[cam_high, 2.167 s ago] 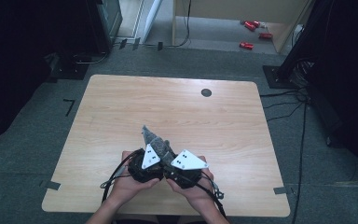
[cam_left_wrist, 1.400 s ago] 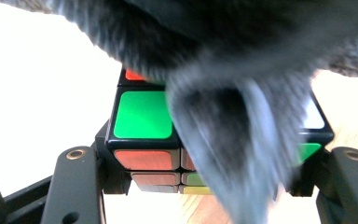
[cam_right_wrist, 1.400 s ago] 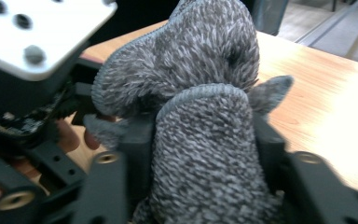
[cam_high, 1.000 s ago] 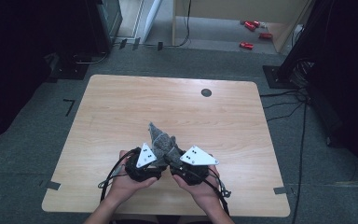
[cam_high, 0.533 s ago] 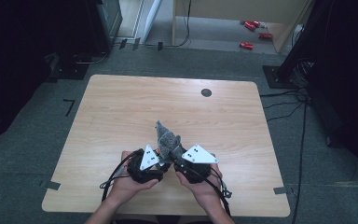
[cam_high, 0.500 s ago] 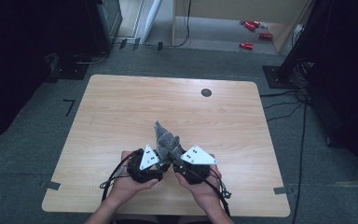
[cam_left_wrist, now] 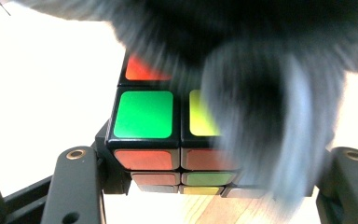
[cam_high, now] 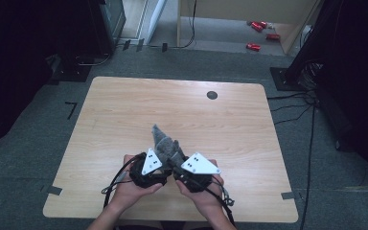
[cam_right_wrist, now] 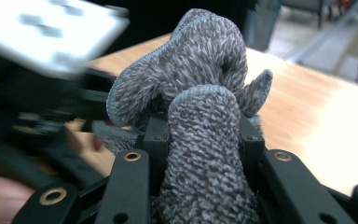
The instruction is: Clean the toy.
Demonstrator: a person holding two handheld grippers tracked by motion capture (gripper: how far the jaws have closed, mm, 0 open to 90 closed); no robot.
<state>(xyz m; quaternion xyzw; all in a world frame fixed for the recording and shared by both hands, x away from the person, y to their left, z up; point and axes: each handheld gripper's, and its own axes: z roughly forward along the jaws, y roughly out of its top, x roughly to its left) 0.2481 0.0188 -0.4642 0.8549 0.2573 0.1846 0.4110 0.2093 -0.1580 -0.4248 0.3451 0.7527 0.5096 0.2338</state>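
Presently: left gripper [cam_left_wrist: 205, 186] clamped on puzzle cube [cam_left_wrist: 168, 140]; right gripper [cam_right_wrist: 200, 135] pinching grey cloth [cam_right_wrist: 205, 121]; cube's right side hidden behind blurred cloth.

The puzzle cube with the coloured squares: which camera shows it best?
The left gripper view: the puzzle cube sits close up, green, yellow and red squares plain, partly behind the blurred grey cloth. In the high view and the right gripper view, cloth covers the spot where it would be.

A wooden table [cam_high: 124, 120] bears a round black grommet [cam_high: 212, 95].
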